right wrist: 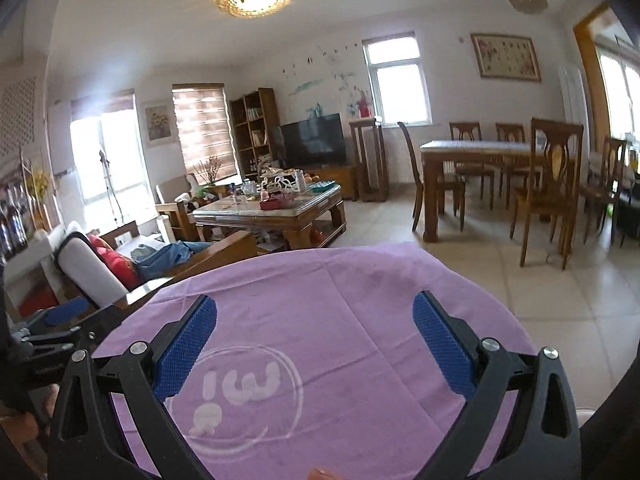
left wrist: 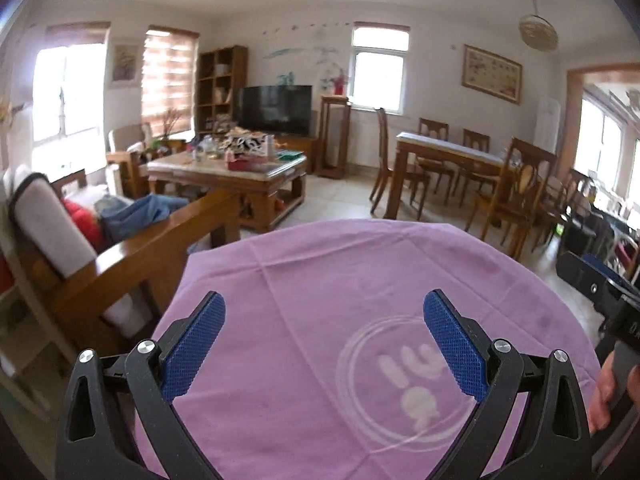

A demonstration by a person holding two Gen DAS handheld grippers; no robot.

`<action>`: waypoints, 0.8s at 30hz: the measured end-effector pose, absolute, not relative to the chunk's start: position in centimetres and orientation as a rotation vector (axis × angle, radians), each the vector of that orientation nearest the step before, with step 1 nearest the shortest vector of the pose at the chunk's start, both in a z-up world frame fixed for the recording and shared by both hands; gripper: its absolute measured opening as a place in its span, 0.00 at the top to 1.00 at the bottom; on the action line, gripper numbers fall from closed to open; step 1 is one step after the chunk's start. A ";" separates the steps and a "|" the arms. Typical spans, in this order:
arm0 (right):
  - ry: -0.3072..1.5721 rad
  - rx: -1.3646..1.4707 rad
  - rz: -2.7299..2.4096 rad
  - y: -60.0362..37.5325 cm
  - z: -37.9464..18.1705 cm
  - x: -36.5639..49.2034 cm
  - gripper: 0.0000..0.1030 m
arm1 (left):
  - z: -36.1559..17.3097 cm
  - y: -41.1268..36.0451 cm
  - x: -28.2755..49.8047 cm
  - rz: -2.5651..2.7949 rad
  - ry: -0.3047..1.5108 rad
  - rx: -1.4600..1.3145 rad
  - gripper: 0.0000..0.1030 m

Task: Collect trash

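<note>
My left gripper (left wrist: 324, 308) is open above a purple cloth (left wrist: 320, 272) with a white circular logo, nothing between its blue pads. My right gripper (right wrist: 316, 308) is open too, over the same purple cloth (right wrist: 312, 280), holding nothing. The other gripper shows at the right edge of the left wrist view (left wrist: 600, 284) and at the left edge of the right wrist view (right wrist: 56, 320). No piece of trash lies on the cloth. A cluttered wooden coffee table (left wrist: 240, 172) stands across the room, also in the right wrist view (right wrist: 276, 208); its items are too small to tell apart.
A wooden sofa (left wrist: 132, 248) with a white cushion, a red pillow and blue clothing is on the left. A dining table (right wrist: 480, 148) with several chairs stands at the right. A TV (left wrist: 276, 108) and a bookshelf (left wrist: 218, 84) line the far wall. Tiled floor (right wrist: 540, 280) lies between.
</note>
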State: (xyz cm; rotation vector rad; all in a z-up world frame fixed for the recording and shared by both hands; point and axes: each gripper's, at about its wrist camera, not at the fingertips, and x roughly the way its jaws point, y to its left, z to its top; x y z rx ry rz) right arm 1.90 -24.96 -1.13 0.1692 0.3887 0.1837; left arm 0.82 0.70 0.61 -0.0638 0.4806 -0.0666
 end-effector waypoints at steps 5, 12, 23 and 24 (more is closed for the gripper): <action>0.369 0.119 0.136 -23.9 -1.3 1.9 0.05 | 0.4 1.5 0.3 -0.061 0.479 -0.076 0.05; 0.370 0.097 0.116 -22.3 -1.4 2.1 0.05 | -0.9 -0.5 1.5 -0.059 0.491 -0.072 0.05; 0.365 0.074 0.107 -21.5 -1.5 1.9 0.05 | -1.4 -0.5 1.5 -0.052 0.487 -0.071 0.05; 0.364 0.074 0.106 -21.5 -1.4 1.9 0.05 | -1.4 -0.6 1.5 -0.051 0.486 -0.072 0.05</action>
